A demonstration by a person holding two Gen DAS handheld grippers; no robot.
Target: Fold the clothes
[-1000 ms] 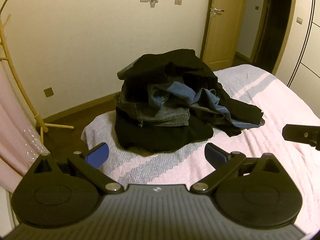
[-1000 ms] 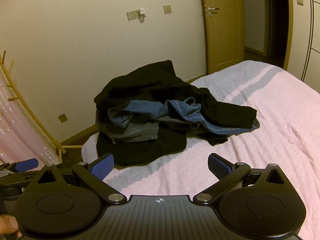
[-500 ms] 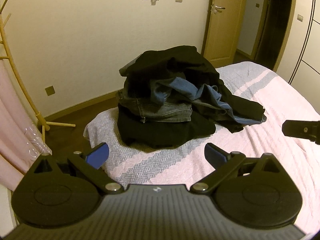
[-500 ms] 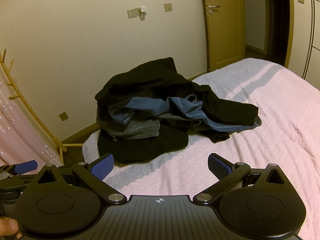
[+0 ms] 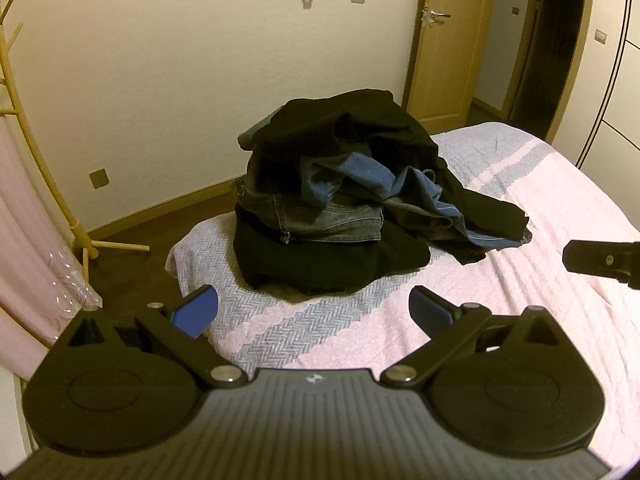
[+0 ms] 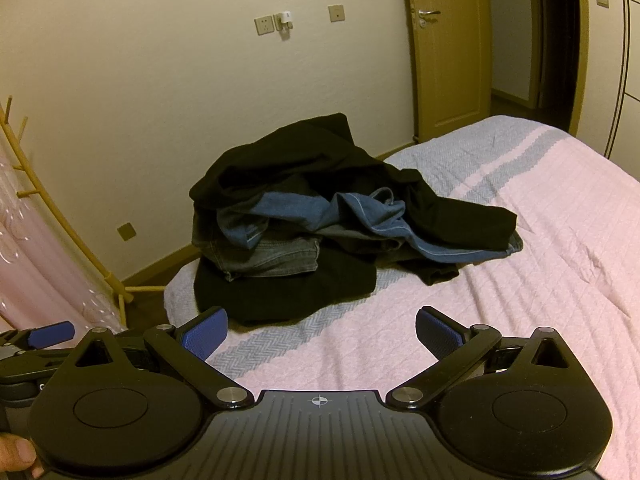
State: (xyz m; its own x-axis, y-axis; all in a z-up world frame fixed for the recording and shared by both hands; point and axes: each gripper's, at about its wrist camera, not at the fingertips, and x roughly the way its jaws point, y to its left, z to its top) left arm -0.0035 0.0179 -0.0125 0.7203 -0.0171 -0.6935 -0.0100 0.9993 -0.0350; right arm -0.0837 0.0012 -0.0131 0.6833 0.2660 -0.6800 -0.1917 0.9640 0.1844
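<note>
A heap of clothes (image 5: pixel 348 196) lies on the far left corner of the bed, also in the right wrist view (image 6: pixel 320 224). It has black garments, folded grey jeans (image 5: pixel 320 216) and a crumpled blue garment (image 5: pixel 400 184). My left gripper (image 5: pixel 314 312) is open and empty, above the bedspread in front of the heap. My right gripper (image 6: pixel 322 334) is open and empty, further right and apart from the heap. Part of the right gripper shows at the left view's right edge (image 5: pixel 600 260).
The bed (image 6: pixel 520 280) has a pink and grey-striped spread. A wooden coat stand (image 5: pixel 48 184) with a pink garment (image 5: pixel 24 240) stands at the left on the floor. A wall is behind the heap, and a door (image 5: pixel 440 40) at the right.
Both grippers have moved slightly forward toward the heap and the bed. Both stay open and empty.
</note>
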